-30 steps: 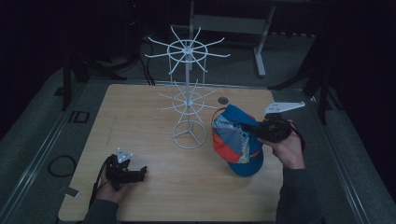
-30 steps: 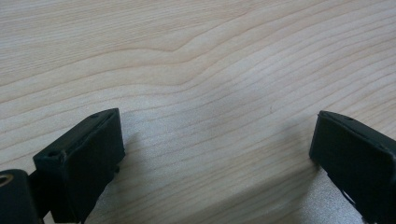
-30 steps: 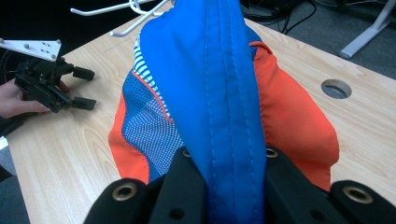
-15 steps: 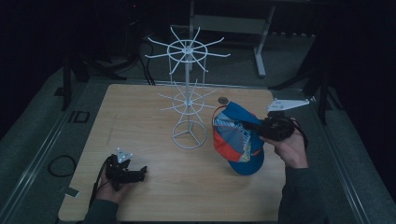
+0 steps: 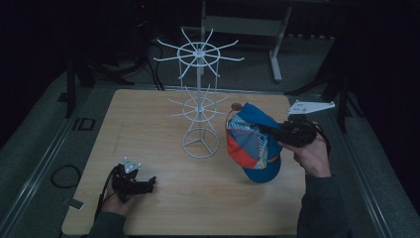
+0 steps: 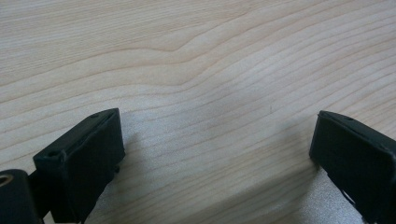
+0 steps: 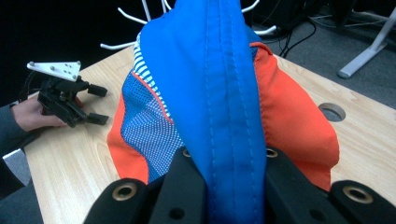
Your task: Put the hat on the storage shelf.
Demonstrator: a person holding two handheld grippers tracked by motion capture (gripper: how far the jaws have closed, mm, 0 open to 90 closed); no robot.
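Surface: we see a light wooden rectangular table (image 5: 148,129) with plain grain and rounded corners.
Middle: our white wire display stand (image 5: 199,106) rests its ring base on the wood, with two tiers of radiating arms.
Far edge: a small round hole (image 5: 236,105) in the tabletop, just behind the stand's right side.
Near left: our left gripper (image 5: 134,182) rests low on the wood, jaws apart.

We see two black grippers: the left gripper (image 5: 132,181) and right gripper (image 5: 292,133) each carry a grey three-cornered plate; our sleeves (image 5: 324,206) are dark grey.
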